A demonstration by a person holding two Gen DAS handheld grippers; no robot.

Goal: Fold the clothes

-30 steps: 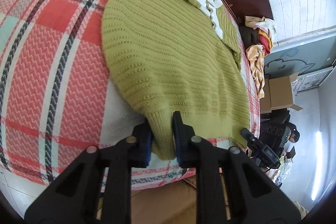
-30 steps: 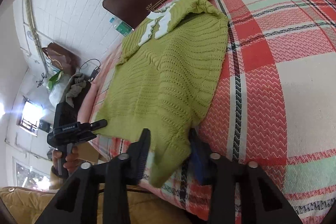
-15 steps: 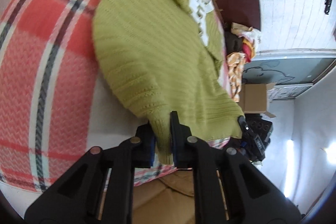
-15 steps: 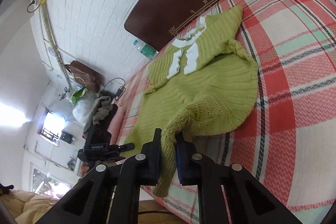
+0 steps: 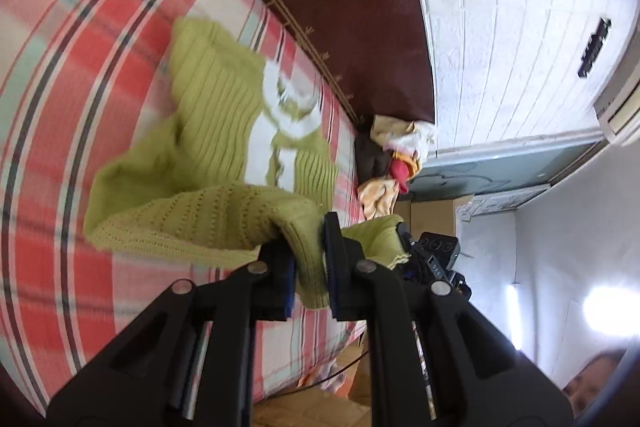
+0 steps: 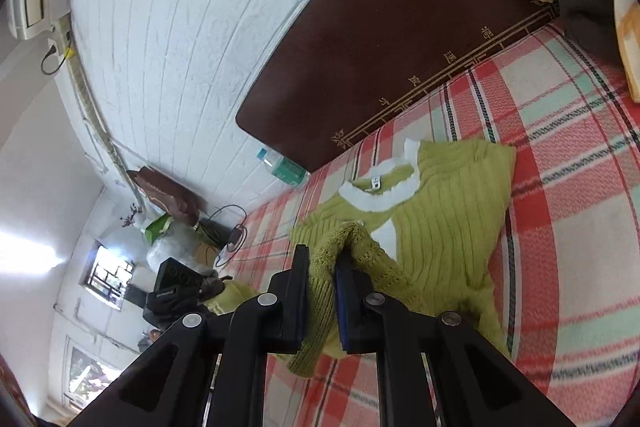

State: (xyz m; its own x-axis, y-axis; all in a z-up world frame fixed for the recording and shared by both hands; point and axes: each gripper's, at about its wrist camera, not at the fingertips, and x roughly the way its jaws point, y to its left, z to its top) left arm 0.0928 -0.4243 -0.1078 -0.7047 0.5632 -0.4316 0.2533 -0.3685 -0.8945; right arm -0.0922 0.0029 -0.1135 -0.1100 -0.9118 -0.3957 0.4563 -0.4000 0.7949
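Observation:
A green knit sweater [image 5: 216, 115] with a white collar lies on the plaid bedspread [image 5: 60, 75]. Its lower part hangs lifted above the bed. My left gripper [image 5: 306, 247] is shut on one corner of the ribbed hem, which dangles between the pads. In the right wrist view the same sweater [image 6: 444, 227] spreads toward the headboard, and my right gripper [image 6: 322, 267] is shut on the other hem corner. The raised hem stretches between the two grippers. The other gripper [image 6: 176, 291] shows at the left of the right wrist view.
A dark wooden headboard [image 6: 400, 39] runs behind the bed against a white brick wall. A pile of clothes [image 5: 396, 155] sits at the bed's corner. A water bottle [image 6: 280, 165] and a brown bag [image 6: 164, 193] lie beside the bed.
Both grippers have lifted the hem up off the bed and carried it toward the collar. The lower half of the sweater now hangs in the air over the upper half.

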